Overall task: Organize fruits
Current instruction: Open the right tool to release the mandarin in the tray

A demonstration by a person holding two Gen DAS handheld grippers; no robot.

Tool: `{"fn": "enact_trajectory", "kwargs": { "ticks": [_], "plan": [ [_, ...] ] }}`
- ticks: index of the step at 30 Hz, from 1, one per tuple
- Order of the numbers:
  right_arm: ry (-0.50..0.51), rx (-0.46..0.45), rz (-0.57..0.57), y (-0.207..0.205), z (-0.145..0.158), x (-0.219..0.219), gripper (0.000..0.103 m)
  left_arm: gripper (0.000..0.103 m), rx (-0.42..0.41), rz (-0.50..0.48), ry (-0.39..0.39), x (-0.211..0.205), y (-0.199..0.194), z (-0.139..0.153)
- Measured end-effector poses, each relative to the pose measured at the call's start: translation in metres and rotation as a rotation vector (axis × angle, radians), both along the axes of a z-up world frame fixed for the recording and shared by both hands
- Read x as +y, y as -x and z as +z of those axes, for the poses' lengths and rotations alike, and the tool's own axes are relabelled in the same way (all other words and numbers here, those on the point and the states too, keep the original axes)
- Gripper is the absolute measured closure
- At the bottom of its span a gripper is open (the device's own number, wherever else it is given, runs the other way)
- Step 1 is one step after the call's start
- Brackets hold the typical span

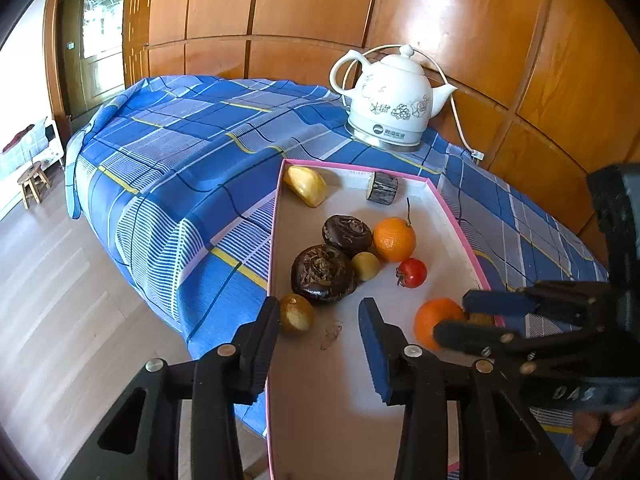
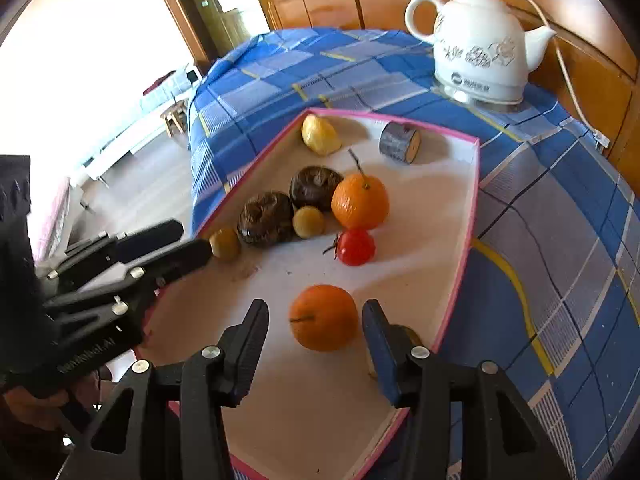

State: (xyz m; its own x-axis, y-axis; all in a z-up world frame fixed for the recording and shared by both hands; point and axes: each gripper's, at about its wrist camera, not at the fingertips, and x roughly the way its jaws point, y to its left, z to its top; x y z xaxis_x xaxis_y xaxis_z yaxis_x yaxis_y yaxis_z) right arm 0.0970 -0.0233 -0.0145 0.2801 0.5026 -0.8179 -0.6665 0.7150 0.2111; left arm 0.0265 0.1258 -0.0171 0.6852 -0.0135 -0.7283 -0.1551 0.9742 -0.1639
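Note:
A pink-rimmed white tray [image 1: 456, 220] [image 2: 460, 264] lies on a blue plaid cloth and holds fruit. Near the middle lie two dark brown round fruits [image 1: 323, 274] [image 2: 266, 218], a stemmed orange [image 1: 394, 239] [image 2: 360, 201], a red tomato [image 1: 412, 273] [image 2: 355, 247] and small yellow fruits [image 1: 366, 266] [image 2: 308, 221]. A second orange [image 2: 323, 317] [image 1: 430, 320] lies near the front. My right gripper [image 2: 316, 320] [image 1: 450, 316] is open, with its fingers on either side of this orange. My left gripper [image 1: 319, 312] [image 2: 192, 242] is open and empty, next to a yellow-brown fruit [image 1: 296, 313] [image 2: 225, 243].
A white ceramic kettle [image 1: 390, 100] [image 2: 478, 46] with a cord stands behind the tray by the wooden wall. A yellow fruit [image 1: 306, 185] [image 2: 320, 135] and a small log slice [image 1: 382, 187] [image 2: 399, 143] lie at the tray's far end. The table drops to the floor on the left.

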Motion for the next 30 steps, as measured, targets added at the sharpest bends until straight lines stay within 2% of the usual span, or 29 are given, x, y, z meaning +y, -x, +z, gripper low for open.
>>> {"fn": "enact_trajectory", "kwargs": {
  "ticks": [5,8,11,14,19,27,30],
  "plan": [
    [-0.055,0.028,0.014,0.008,0.010,-0.013,0.054,0.061,-0.013,0.000,-0.006,0.000,0.003,0.003],
    [-0.052,0.051,0.053,0.021,0.009,-0.016,0.074,0.061,-0.011,-0.001,-0.002,0.000,0.003,0.002],
    [-0.008,0.062,0.087,0.031,0.001,-0.011,0.080,0.061,-0.006,-0.006,-0.001,-0.002,0.003,0.000],
    [0.029,0.041,0.065,0.027,-0.008,-0.003,0.080,0.061,0.000,-0.014,0.000,-0.005,0.003,-0.002],
    [0.017,0.046,-0.036,-0.001,-0.018,0.004,0.080,0.057,0.007,-0.022,-0.006,-0.009,0.004,-0.005],
    [0.022,0.033,-0.041,0.007,-0.018,0.001,0.080,0.056,0.011,-0.030,-0.009,-0.013,0.004,-0.006],
    [0.014,0.019,-0.043,0.012,-0.014,0.000,0.080,0.052,0.009,-0.026,-0.013,-0.015,0.005,-0.005]
  ]
}}
